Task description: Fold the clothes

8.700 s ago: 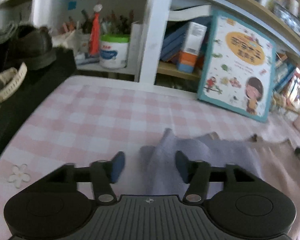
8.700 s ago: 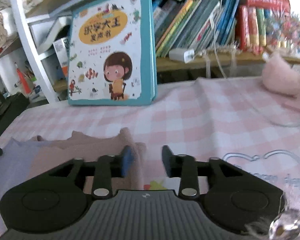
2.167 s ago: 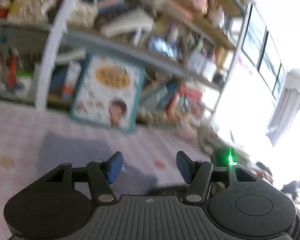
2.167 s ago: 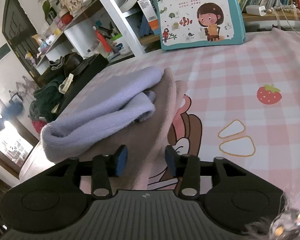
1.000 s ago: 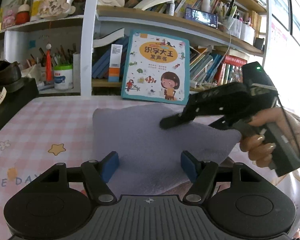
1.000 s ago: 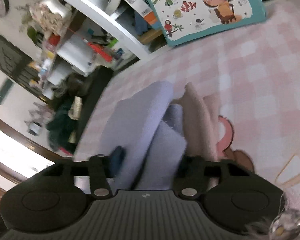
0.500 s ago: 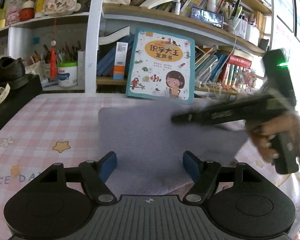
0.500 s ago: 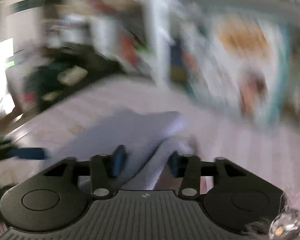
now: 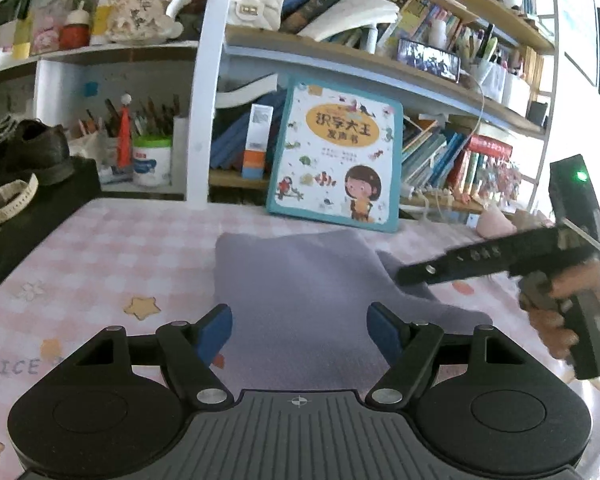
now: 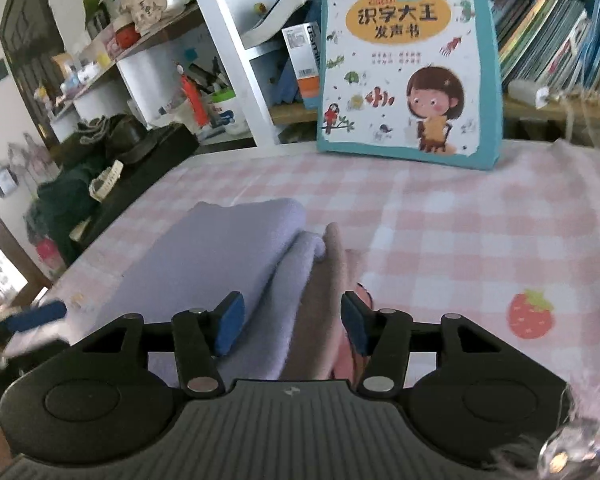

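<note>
While both fingers sets are spread, neither is pinching anything. Left gripper [image 9: 300, 332] hovers low over the near edge of the lavender garment [image 9: 300, 280], blue pads apart with the cloth showing between them; contact with the cloth can't be told. Right gripper [image 10: 292, 326] also has its fingers wide, straddling the fold stack from the other end: lavender garment [image 10: 220, 256] on the left side, rolled lavender edge in the middle, beige-pink garment [image 10: 324, 300] tucked beside and partly under it on the right. Right gripper [image 9: 480, 260] seen from the left wrist view comes in from the right, its tip just over the lavender cloth's right edge, held by a hand [image 9: 556, 308].

Garments lie folded on the counter [image 10: 460, 240], covered with a pink checked cloth with star [image 9: 142, 307] and strawberry [image 10: 530, 314] prints. Picture book [image 10: 408, 64] with a cartoon girl leans upright against the bookshelf [image 9: 380, 68] just behind the clothes. Black shoe [image 9: 32, 152] sits on a dark box at far left. White cup of pens [image 9: 152, 160] on the lower shelf.
</note>
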Demonstrator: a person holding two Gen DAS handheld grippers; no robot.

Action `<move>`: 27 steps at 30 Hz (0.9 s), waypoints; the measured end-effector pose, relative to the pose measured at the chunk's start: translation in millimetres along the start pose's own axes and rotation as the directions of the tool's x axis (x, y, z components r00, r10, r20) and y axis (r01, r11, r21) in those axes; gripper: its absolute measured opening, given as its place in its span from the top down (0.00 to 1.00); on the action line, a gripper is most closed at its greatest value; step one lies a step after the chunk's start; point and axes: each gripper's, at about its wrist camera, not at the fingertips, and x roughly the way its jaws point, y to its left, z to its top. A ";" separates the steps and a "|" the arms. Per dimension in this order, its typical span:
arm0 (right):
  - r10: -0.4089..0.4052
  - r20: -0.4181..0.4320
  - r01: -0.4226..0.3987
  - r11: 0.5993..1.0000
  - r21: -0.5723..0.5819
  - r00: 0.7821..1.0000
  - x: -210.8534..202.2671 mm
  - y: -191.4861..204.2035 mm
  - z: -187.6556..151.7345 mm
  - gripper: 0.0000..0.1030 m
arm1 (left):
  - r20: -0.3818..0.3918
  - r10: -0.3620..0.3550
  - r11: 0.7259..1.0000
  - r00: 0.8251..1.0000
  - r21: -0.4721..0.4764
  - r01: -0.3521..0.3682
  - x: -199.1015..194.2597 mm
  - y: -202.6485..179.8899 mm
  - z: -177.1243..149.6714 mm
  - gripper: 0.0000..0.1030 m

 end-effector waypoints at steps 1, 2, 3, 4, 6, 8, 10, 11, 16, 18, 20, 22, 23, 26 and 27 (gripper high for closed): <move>0.004 0.002 -0.004 1.000 0.006 1.000 -3.9 -0.7 -1.7 0.46 | 0.002 0.004 1.000 1.000 0.001 -0.004 -0.3 0.9 1.1 0.26; 0.008 0.004 -0.008 1.000 0.011 1.000 -7.7 -1.5 -3.5 0.42 | 0.001 0.009 1.000 1.000 0.001 -0.009 0.2 2.1 2.0 0.26; 0.012 0.006 -0.012 1.000 0.017 1.000 -11.6 -2.2 -5.2 0.37 | -0.003 0.014 1.000 1.000 0.000 -0.014 1.7 3.5 2.6 0.26; 0.031 0.001 -0.031 0.998 0.045 1.000 -14.0 -5.0 -6.9 0.29 | -0.008 0.018 1.000 1.000 -0.004 -0.018 3.5 5.1 2.9 0.25; 0.074 -0.025 -0.070 0.991 0.112 0.997 -15.9 -10.5 -10.0 0.23 | -0.027 0.022 0.999 0.999 -0.029 -0.023 8.7 10.3 3.3 0.22; 0.121 -0.067 -0.107 0.976 0.188 0.990 -14.8 -15.8 -12.8 0.21 | -0.051 0.016 0.996 0.999 -0.085 -0.020 15.1 19.7 4.6 0.20; 0.140 -0.092 -0.117 0.969 0.219 0.986 -12.0 -16.4 -16.1 0.21 | -0.075 0.000 0.988 0.997 -0.153 -0.012 22.3 30.9 6.1 0.15; 0.141 -0.099 -0.116 0.968 0.223 0.985 -11.4 -15.4 -17.2 0.21 | -0.092 -0.017 0.981 0.996 -0.194 -0.002 27.1 38.0 6.8 0.13; 0.147 -0.127 -0.113 0.965 0.238 0.981 -1.0 -12.6 -17.9 0.21 | -0.165 -0.084 0.942 0.983 -0.335 0.024 50.0 63.1 4.9 0.13; 0.162 -0.136 -0.123 0.959 0.257 0.977 4.5 -13.9 -19.7 0.24 | -0.187 -0.113 0.932 0.976 -0.361 0.039 59.1 66.9 1.8 0.13; 0.184 -0.140 -0.139 0.950 0.281 0.973 9.9 -15.5 -21.8 0.33 | -0.195 -0.146 0.923 0.970 -0.379 0.062 66.1 66.8 -2.2 0.13; 0.175 -0.132 -0.135 0.953 0.270 0.976 9.8 -13.7 -22.4 0.45 | -0.194 -0.166 0.918 0.967 -0.389 0.080 69.7 62.9 -4.3 0.15; 0.173 -0.123 -0.137 0.957 0.257 0.977 7.7 -12.1 -23.0 0.54 | -0.194 -0.177 0.915 0.965 -0.394 0.088 71.5 61.0 -5.4 0.25; 0.147 -0.098 -0.125 0.972 0.198 0.984 -0.8 -6.8 -24.0 0.77 | -0.192 -0.203 0.909 0.960 -0.401 0.113 74.4 54.3 -7.7 0.33; 0.121 -0.091 -0.106 0.982 0.159 0.988 -6.5 -2.7 -24.7 0.82 | -0.190 -0.203 0.915 0.960 -0.386 0.117 71.0 50.3 -6.7 0.34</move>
